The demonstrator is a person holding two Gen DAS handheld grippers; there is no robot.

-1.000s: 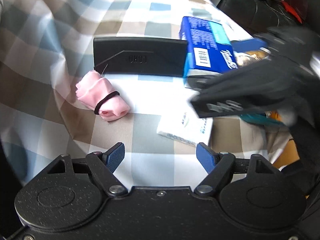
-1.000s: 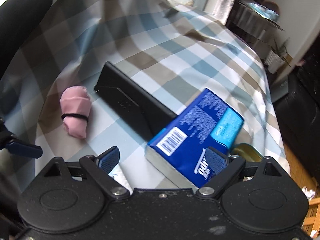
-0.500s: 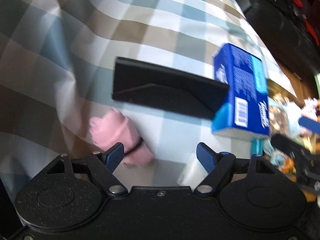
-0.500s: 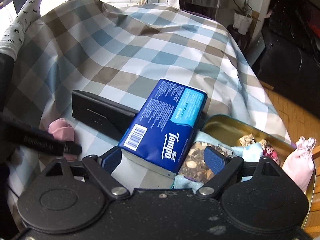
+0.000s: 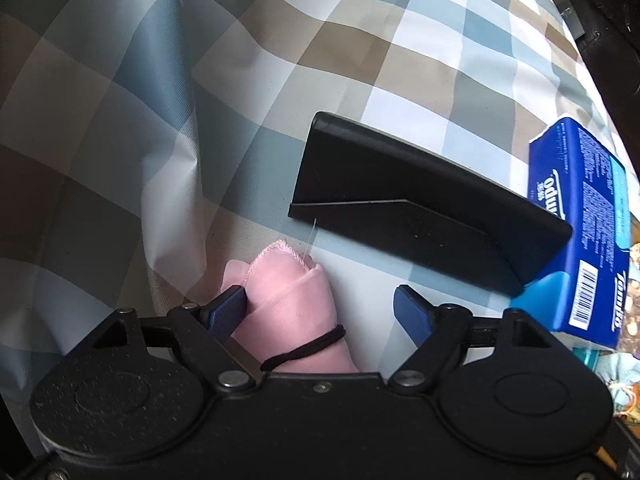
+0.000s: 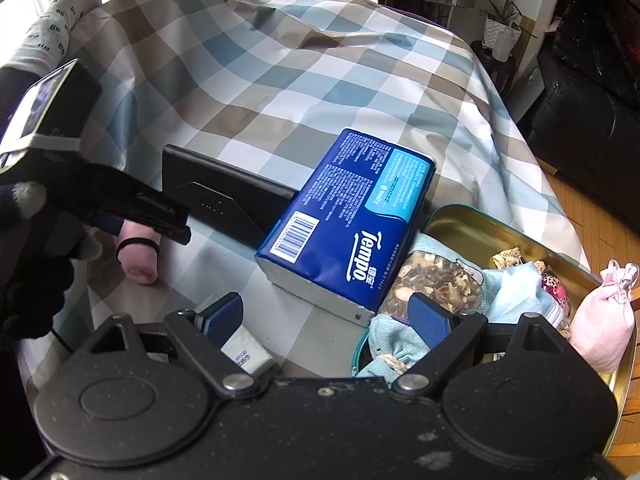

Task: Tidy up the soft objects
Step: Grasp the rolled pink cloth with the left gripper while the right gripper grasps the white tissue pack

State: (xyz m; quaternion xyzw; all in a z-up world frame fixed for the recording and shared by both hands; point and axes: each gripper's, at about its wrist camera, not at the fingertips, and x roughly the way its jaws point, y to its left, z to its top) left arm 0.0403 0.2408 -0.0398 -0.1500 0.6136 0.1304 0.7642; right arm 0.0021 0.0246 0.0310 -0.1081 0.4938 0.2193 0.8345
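A rolled pink cloth [image 5: 292,304] bound with a black hair tie lies on the checked tablecloth; it also shows in the right wrist view [image 6: 138,258]. My left gripper [image 5: 322,310] is open around it, with the left finger touching the roll and the right finger apart from it. My right gripper [image 6: 328,316] is open and empty, hovering above the front of the table near a gold tin [image 6: 472,224]. The tin holds soft items: a blue cloth [image 6: 516,288], a bag of dried mix [image 6: 436,280] and a pink pouch [image 6: 600,320].
A black wedge-shaped case [image 5: 408,200] lies behind the pink roll. A blue Tempo tissue pack [image 6: 352,224] leans against it, next to the tin. A small white packet [image 6: 248,356] lies under my right gripper. The table edge drops off at the right.
My left gripper moved forward and down until the pink roll sits between its fingers. My right gripper drew back to the right, bringing the tin into view.
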